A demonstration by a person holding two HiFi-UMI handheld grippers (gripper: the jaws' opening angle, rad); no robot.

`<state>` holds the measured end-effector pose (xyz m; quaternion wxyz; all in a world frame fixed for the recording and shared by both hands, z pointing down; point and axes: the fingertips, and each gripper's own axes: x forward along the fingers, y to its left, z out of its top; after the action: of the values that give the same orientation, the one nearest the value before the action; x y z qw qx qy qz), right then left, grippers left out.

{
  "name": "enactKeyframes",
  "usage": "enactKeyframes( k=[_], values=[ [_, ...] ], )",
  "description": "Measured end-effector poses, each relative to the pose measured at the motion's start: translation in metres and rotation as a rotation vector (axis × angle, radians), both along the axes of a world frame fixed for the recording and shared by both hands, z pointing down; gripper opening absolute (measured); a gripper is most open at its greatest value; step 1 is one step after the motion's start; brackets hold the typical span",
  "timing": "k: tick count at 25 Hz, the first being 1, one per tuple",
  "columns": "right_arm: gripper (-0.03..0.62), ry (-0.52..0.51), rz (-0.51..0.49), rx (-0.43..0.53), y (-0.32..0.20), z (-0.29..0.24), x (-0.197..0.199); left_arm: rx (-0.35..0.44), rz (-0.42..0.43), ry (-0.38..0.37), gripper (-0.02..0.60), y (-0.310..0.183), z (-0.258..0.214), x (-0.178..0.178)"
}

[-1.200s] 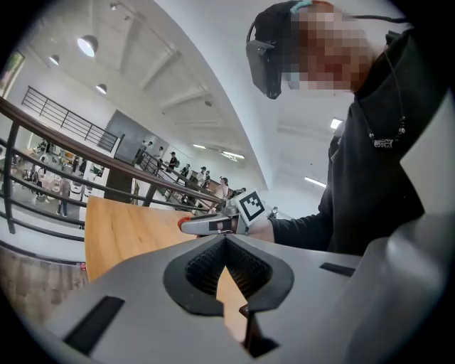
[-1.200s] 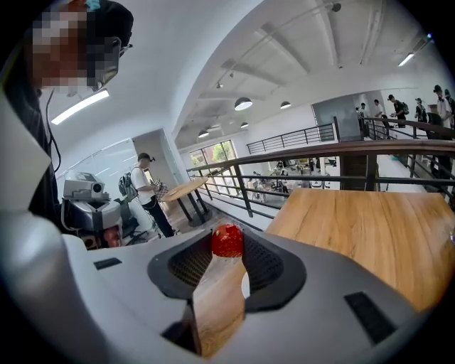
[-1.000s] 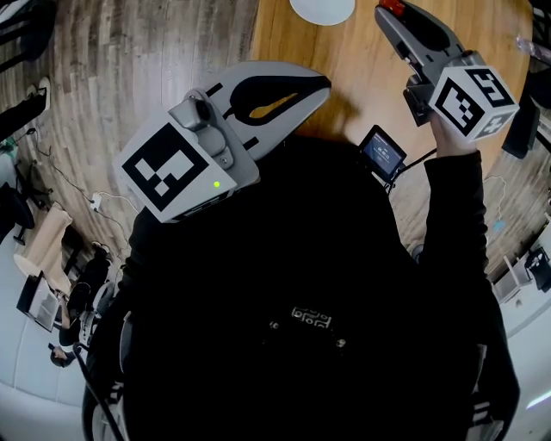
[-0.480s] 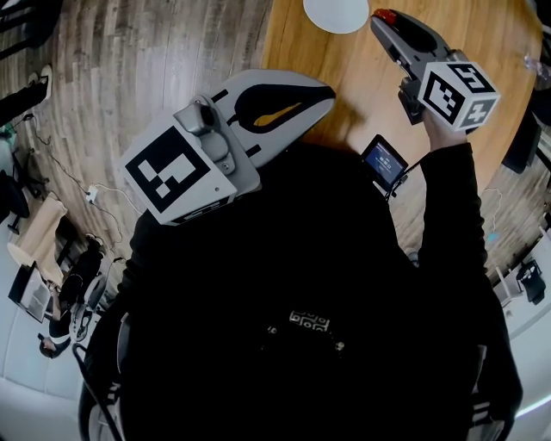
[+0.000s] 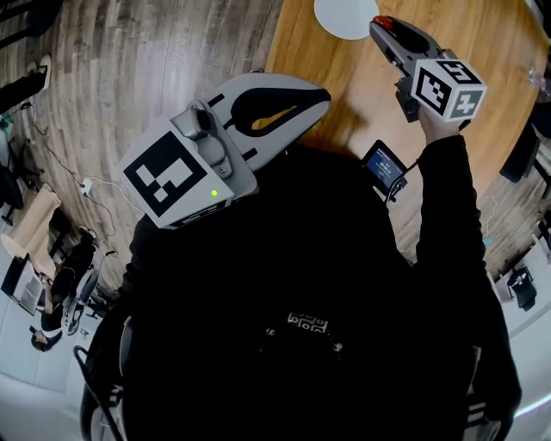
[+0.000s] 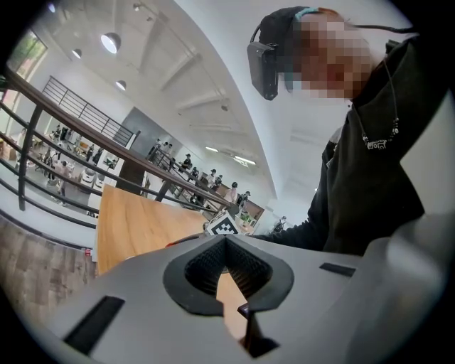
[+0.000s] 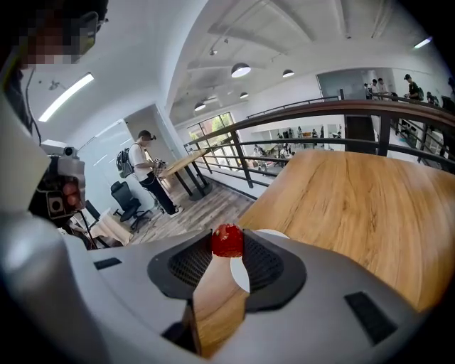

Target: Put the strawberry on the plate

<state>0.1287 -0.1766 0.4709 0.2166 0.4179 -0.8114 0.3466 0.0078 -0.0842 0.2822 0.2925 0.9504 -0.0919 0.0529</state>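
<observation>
The small red strawberry [image 7: 227, 240] sits clamped between the tips of the right gripper [image 7: 227, 249]. The ribbed pads press on it from both sides, and it is carried clear of the table.

In the head view, the strawberry is just beside the round white plate [image 5: 344, 15], at the plate's 3 o'clock. In the right gripper view, part of the plate shows through the gap between the jaws, at 5 o'clock of the strawberry and below it.

**Change.** Over the last second the right gripper has come down toward the light wooden table [image 5: 344, 95]. Its marker cube appears smaller in the head view, and the strawberry has closed on the plate rim. The grip has not altered.

**Meaning for the task.** This appears to be the final approach, so the carry is nearly done and the release is not yet made. The strawberry is probably still outside the rim rather than above the plate, though the head view crops this area and does not settle it. A short shift toward 9 o'clock, a further descent and opening the jaws would likely complete the placement.

The left gripper [image 6: 226, 240] has its jaw tips together with nothing between them. It is held near the person's black-sleeved body at 7 o'clock of the plate, well apart from it, and takes no part in this step.
</observation>
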Motion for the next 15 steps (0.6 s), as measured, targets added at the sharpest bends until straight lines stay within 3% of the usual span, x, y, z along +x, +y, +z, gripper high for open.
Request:
enactKeyframes(
  k=[3,11,15],
  values=[
    [0.141,0.008,-0.003,-0.018,0.000,0.007,-0.002,0.004,-0.018,0.024,-0.002,0.001,-0.006,-0.001],
    [0.142,0.048,-0.047,-0.032,-0.003,0.000,-0.033,-0.018,-0.035,-0.007,-0.002,0.007,-0.015,-0.033],
    [0.141,0.057,-0.053,-0.052,-0.004,0.021,-0.038,-0.004,-0.086,0.043,-0.002,0.003,-0.014,-0.039]
  ],
)
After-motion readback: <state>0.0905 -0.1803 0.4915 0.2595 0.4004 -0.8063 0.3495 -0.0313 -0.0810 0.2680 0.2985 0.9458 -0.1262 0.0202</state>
